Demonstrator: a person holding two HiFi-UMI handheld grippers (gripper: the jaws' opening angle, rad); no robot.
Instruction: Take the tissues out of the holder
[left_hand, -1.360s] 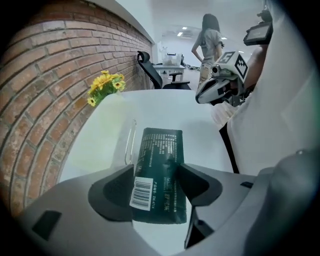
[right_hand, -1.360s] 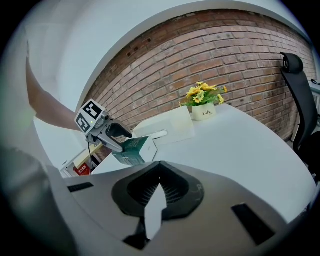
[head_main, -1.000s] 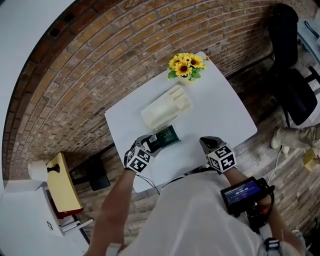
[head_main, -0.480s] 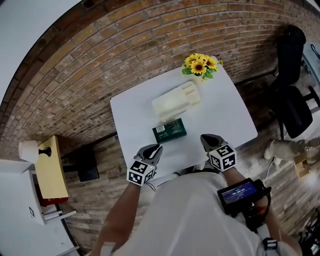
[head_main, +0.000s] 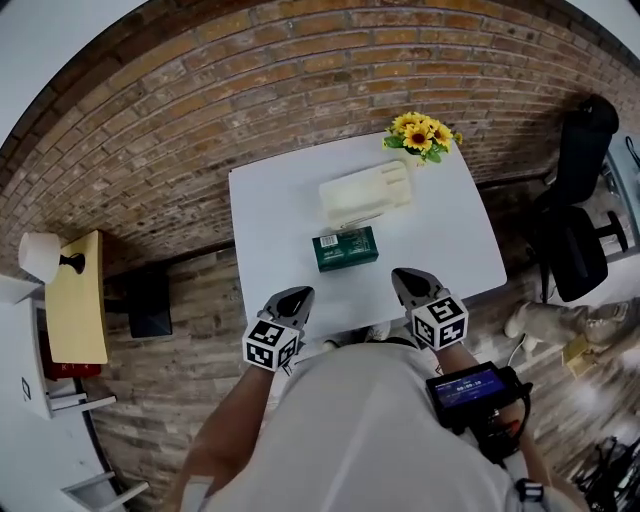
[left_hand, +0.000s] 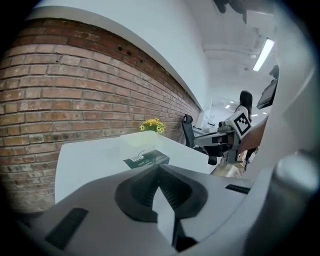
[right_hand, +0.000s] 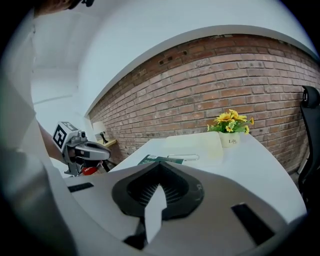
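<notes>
White table (head_main: 270, 215), green tissue pack (head_main: 345, 249), cream holder (head_main: 366, 193)

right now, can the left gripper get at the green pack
Probably yes: only bare table lies between the left gripper and the green pack. Its jaws have just closed on nothing, so they must reopen first.

I count one white table (head_main: 270, 200). On it I have one cream holder (head_main: 365, 195), one green tissue pack (head_main: 345, 249) and one pot of sunflowers (head_main: 425, 135). Grippers come to two: the left gripper (head_main: 298, 294) and the right gripper (head_main: 402, 276). Off to the side I count one yellow side table (head_main: 78, 315) carrying one lamp (head_main: 40, 256).
</notes>
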